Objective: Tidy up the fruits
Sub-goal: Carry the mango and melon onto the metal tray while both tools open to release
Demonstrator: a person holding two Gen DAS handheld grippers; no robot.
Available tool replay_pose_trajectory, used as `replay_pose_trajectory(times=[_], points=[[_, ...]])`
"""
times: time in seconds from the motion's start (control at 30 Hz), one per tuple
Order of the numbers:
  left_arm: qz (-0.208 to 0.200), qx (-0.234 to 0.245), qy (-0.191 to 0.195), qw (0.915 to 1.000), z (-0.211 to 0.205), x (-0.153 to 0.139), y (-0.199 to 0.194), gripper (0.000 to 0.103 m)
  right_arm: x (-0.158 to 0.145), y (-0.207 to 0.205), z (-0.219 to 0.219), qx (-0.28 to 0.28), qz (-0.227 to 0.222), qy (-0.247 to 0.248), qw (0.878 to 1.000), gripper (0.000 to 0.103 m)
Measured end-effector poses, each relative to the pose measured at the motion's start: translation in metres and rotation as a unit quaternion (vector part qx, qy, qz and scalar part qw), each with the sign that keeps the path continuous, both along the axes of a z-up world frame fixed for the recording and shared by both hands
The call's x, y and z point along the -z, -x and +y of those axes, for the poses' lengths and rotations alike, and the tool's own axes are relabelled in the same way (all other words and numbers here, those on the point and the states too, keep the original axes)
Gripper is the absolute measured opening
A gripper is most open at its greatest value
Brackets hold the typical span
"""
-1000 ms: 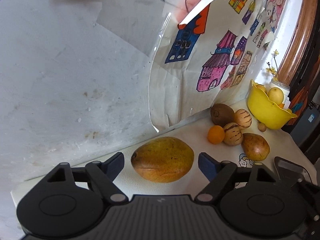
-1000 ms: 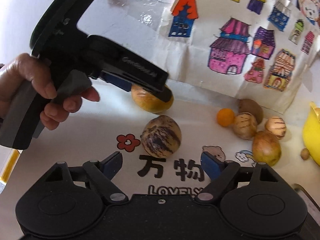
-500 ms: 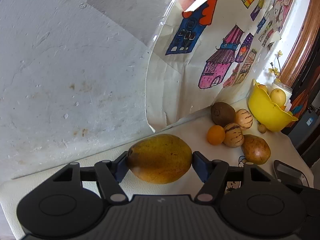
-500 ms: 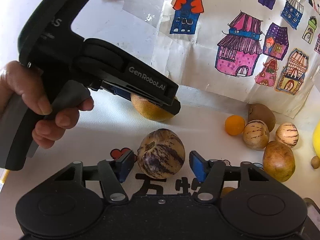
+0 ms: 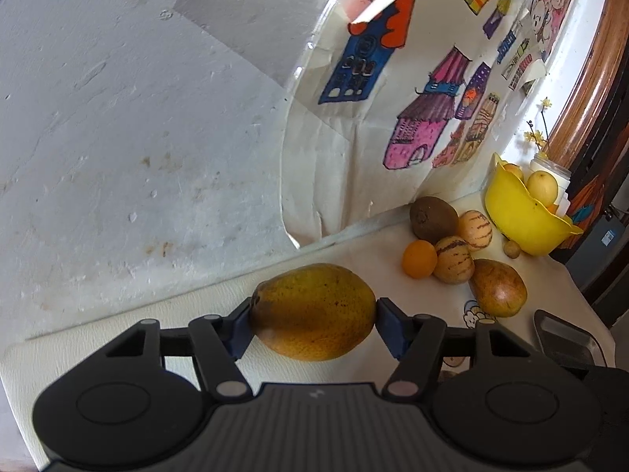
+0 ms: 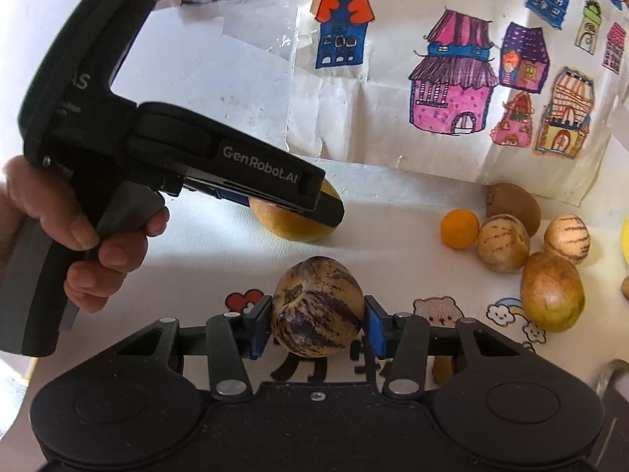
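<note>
Here the left gripper (image 5: 313, 324) has just closed to pinch the mango (image 5: 313, 312), and the right gripper (image 6: 317, 326) likewise clamps the purple-striped pepino melon (image 6: 317, 306)

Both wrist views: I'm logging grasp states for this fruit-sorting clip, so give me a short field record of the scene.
left gripper: jaws have just been closing, fingers on both ends of the mango
right gripper: jaws have just been closing, fingers against the purple-striped melon
loose fruit: orange, kiwi, pear
yellow bowl: holds fruit
surface: white printed mat
</note>
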State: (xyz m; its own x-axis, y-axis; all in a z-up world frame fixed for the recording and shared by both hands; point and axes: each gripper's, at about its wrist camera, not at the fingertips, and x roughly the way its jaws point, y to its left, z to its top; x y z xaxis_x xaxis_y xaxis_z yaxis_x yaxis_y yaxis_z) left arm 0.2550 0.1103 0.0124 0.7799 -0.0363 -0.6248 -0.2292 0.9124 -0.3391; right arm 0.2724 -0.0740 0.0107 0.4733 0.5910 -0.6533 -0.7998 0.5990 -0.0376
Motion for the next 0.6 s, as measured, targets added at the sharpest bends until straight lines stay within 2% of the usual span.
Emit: replay_pose_trajectory(times=[0.3, 0.6], points=[[-0.001, 0.024, 0.004, 0.9997, -0.030, -0.020, 0.009, 0.068, -0.030, 0.016, -0.054, 0.032, 0.004, -0.025, 0.999, 0.049], [-0.024, 0.083, -0.003, 0.9962, -0.107, -0.053, 0.000, 0.068, -0.052, 0.027, -0.145, 0.108, -0.023, -0.028, 0.993, 0.049]])
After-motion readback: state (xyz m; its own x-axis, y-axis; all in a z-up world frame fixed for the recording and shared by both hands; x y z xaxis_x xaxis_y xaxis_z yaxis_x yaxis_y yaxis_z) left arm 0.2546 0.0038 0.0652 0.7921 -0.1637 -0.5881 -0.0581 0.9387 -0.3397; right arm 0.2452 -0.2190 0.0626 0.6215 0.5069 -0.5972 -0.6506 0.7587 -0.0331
